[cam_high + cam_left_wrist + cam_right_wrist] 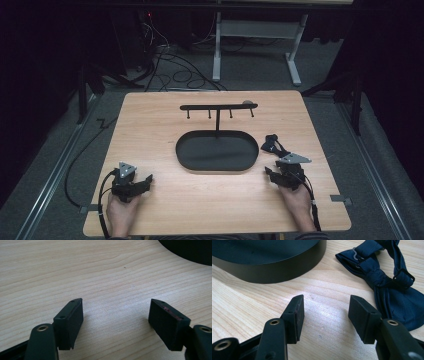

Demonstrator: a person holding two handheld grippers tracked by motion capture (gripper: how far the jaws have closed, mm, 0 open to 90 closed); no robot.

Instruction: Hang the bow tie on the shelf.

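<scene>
The left gripper rests low on the worktop near its left front corner, the person's hand behind it and its jaws spread wide with only bare wood between them. It looks parked, with no part in the step yet. At mid-table stands a black oval tray with a hook rack rising behind it on a thin post. To the right of the tray lies the dark bow tie, flat on the wood and just ahead of the right gripper. That gripper also sits low, pointed forward, jaws released and gaping with nothing in them. The work seems to be at its start: the approach to the bow tie. The next move likely calls for a short push forward and slightly right, then a pinch on the knot or strap.
</scene>
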